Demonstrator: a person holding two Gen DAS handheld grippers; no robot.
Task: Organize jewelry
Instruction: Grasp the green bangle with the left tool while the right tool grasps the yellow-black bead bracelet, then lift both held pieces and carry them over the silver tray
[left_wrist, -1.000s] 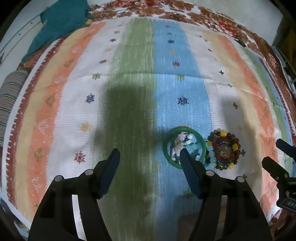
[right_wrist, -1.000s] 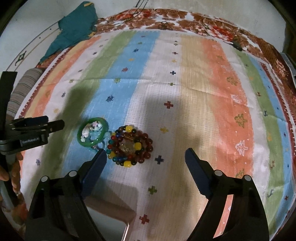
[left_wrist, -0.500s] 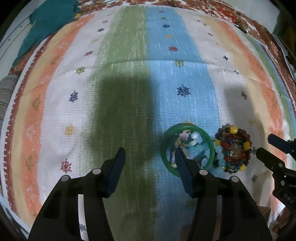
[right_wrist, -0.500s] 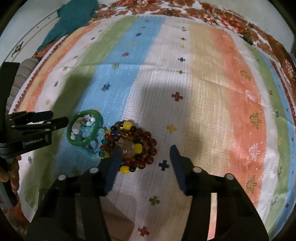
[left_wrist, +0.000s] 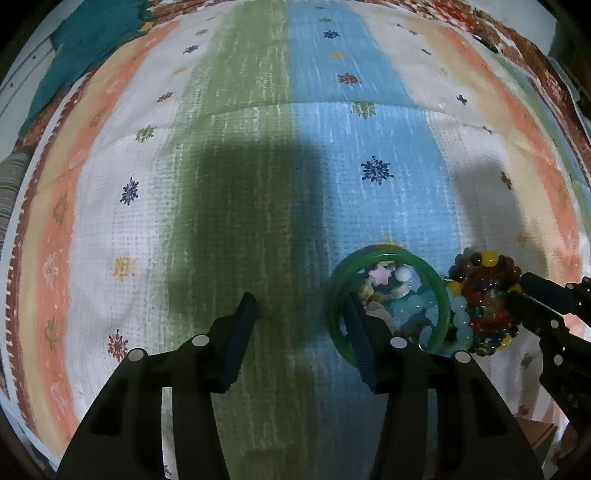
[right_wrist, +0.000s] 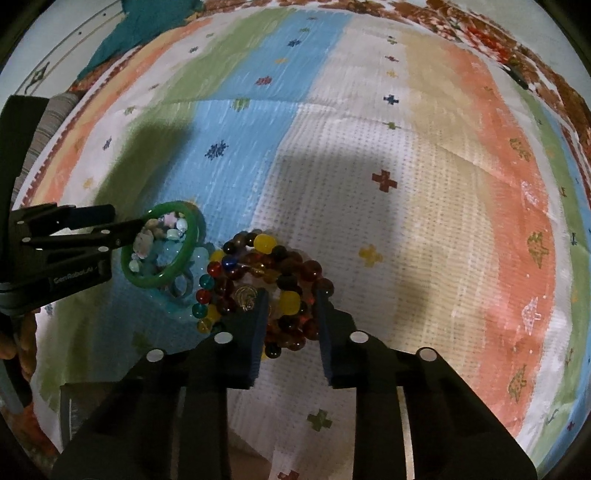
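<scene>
Closely heaped, glossy multicoloured bead bracelets (right_wrist: 273, 280) touch green bangle (right_wrist: 162, 251).

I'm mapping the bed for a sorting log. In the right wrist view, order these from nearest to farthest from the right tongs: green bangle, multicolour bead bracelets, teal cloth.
1. Multicolour bead bracelets: between the right tongs, whose jaws are closing.
2. Green bangle: left, beside the bracelets, at the left tongs.
3. Teal cloth: far top left, at the bedspread's edge.

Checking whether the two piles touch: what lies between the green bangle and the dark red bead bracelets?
Between the green bangle and the dark red bead bracelets, pale blue beads fill the gap, clearest in the left wrist view.
</scene>
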